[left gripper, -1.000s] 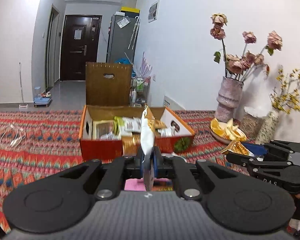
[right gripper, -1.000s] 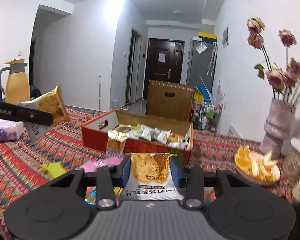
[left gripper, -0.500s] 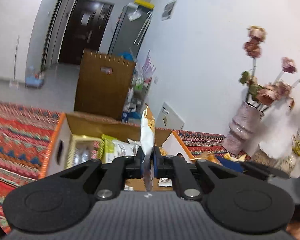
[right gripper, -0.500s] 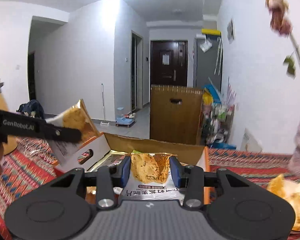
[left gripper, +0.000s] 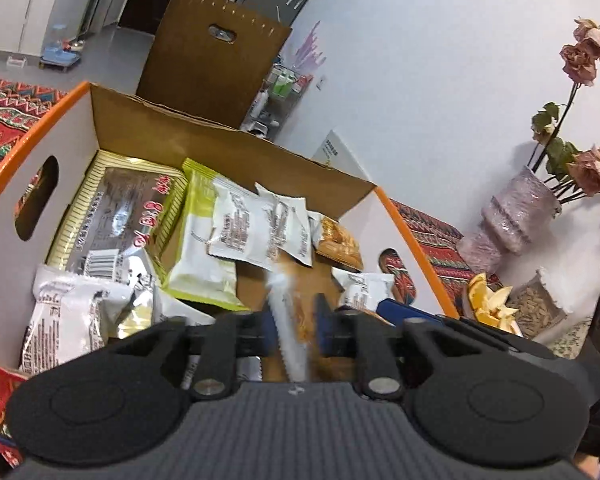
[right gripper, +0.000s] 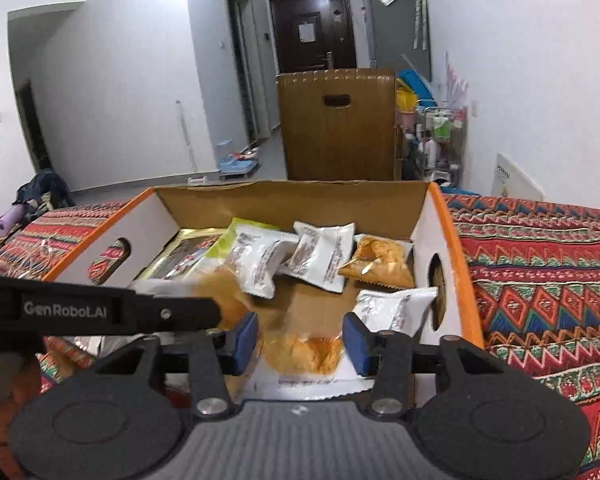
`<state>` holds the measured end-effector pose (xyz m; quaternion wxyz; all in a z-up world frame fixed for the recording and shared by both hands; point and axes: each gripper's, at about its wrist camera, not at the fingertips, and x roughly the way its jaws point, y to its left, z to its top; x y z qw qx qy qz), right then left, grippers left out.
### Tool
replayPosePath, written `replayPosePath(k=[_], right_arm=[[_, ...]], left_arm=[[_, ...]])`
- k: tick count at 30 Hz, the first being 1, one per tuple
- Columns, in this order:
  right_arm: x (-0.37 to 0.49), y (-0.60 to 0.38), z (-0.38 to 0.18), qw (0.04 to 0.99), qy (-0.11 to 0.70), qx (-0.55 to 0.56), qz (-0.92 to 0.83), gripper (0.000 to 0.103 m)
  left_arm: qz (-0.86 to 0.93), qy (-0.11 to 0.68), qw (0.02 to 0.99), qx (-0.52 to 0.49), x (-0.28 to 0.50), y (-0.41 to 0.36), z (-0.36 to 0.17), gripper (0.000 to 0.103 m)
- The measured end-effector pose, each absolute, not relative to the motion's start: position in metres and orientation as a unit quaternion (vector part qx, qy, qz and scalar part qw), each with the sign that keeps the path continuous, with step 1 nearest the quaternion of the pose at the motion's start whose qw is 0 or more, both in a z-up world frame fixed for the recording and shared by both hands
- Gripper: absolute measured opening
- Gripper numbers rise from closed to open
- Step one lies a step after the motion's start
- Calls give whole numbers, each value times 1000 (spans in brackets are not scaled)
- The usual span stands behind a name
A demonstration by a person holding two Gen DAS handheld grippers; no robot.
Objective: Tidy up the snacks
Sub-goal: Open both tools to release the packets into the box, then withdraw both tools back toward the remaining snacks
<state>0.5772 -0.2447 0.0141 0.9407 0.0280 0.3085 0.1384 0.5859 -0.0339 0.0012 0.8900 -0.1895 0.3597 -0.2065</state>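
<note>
An open orange-rimmed cardboard box [left gripper: 80,96] [right gripper: 448,216] holds several snack packets. My left gripper [left gripper: 290,328] is over the box's near side, its jaws parted, with a blurred orange-and-white snack packet [left gripper: 288,320] loose between them. My right gripper [right gripper: 298,338] is open over the box's near right part; a blurred orange snack packet [right gripper: 300,354] lies between and below its fingers, touching neither pad. The left gripper also shows in the right wrist view [right gripper: 204,312], with its packet blurred beside it.
A patterned red cloth [right gripper: 540,264] covers the table. A pink vase of dried roses [left gripper: 512,220], a plate of orange peel [left gripper: 488,308] and a jar stand right of the box. A brown chair back [right gripper: 336,124] stands behind it.
Both grippers moved forward and tilted down over the box. Both have opened and their snack packets are slipping free, blurred in motion.
</note>
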Motion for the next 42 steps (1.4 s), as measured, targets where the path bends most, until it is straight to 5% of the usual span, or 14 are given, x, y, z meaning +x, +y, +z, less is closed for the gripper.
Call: replayPosePath(k=[1, 10, 17, 25, 42], right_arm=[[575, -244, 14, 941, 305, 28, 142, 54], [555, -256, 49, 959, 259, 5, 117, 58], [497, -278, 93, 974, 203, 16, 100, 67], [398, -283, 125, 978, 175, -16, 114, 82], [183, -256, 69, 973, 179, -74, 125, 94]], left_arm=[[-205, 357, 892, -187, 584, -34, 3, 43], [-196, 307, 922, -130, 558, -32, 41, 53], [-187, 277, 939, -78, 483, -16, 81, 57], [-176, 219, 960, -17, 365, -2, 116, 76], [-124, 212, 969, -11, 155, 14, 77, 95]])
